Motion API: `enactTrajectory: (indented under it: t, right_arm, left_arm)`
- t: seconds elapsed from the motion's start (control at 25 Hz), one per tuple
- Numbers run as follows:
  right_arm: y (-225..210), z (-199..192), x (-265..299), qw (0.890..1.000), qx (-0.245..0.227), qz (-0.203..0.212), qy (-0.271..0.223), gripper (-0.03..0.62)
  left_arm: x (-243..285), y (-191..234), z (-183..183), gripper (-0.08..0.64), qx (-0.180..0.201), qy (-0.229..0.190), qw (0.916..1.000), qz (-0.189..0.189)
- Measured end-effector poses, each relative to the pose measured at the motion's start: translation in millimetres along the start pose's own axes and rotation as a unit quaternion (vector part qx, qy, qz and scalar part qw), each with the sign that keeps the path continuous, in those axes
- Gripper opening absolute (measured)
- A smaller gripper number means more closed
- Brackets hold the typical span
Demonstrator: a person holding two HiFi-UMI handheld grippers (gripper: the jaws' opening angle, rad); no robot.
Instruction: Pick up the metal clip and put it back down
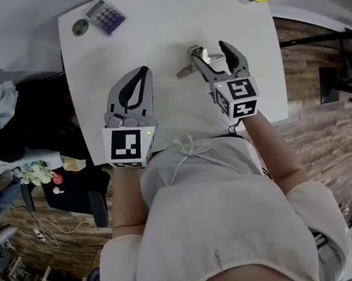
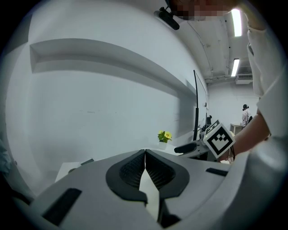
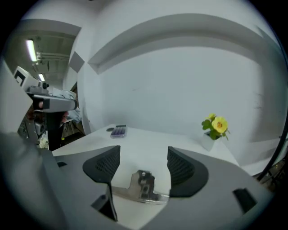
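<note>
White tabletop (image 1: 146,35) underneath. Nearest, left gripper (image 1: 145,70) clenched on nothing. Right gripper (image 3: 144,155) released, its 2 jaws spread over flat silver metal clip (image 3: 143,185), untouched on tabletop, long axis crosswise to jaws, far closer than left. Beyond, yellow potted flower (image 3: 215,126).

The silvery metal clip (image 1: 188,68) (image 3: 143,186) lies loose on the white bench (image 1: 146,35), just 3 o'clock of centre, its plate upturned.

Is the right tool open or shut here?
Open. The right gripper view shows the right tool with jaws wide apart; the metal clip lies on the table below, touching neither pad.
</note>
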State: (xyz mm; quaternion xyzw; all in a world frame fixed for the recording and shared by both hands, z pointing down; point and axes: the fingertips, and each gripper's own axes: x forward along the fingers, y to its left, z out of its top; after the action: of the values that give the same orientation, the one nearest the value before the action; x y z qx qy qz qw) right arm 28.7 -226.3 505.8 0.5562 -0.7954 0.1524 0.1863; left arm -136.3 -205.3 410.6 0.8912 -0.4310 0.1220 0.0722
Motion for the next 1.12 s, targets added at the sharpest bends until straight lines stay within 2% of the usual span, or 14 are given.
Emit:
enactTrajectory:
  t: [0.12, 0.28, 0.4, 0.52, 0.68, 0.84, 1.12]
  right_arm:
    - [-3.5, 34.5, -28.0, 0.998, -0.020, -0.004, -0.065, 0.301]
    - [-6.3, 71.5, -69.3, 0.989, -0.048, -0.009, -0.137, 0.256]
    - [-6.9, 92.9, -100.1, 0.981, -0.072, -0.004, -0.180, 0.199]
    - [-16.2, 109.9, -126.5, 0.976, -0.064, -0.010, -0.209, 0.118]
    - [-32.3, 123.5, -155.2, 0.972, -0.043, -0.030, -0.229, 0.003]
    - [-40.0, 130.4, -168.4, 0.971, -0.028, -0.025, -0.235, 0.004]
    - [-37.5, 134.2, -173.8, 0.972, -0.031, -0.008, -0.232, 0.003]
  left_arm:
    - [-6.3, -9.7, 14.9, 0.020, 0.013, -0.020, 0.9997, 0.003]
    - [-19.5, -16.5, 40.1, 0.020, 0.001, -0.042, 0.9991, 0.010]
    - [-28.0, -20.4, 58.6, 0.020, 0.010, -0.054, 0.9983, 0.023]
    - [-35.8, -26.5, 74.3, 0.020, 0.021, -0.064, 0.9972, 0.033]
    - [-47.5, -36.3, 89.6, 0.020, 0.028, -0.076, 0.9959, 0.041]
    - [-53.5, -41.6, 101.3, 0.020, 0.039, -0.083, 0.9947, 0.045]
    - [-57.3, -44.9, 111.9, 0.020, 0.045, -0.090, 0.9936, 0.052]
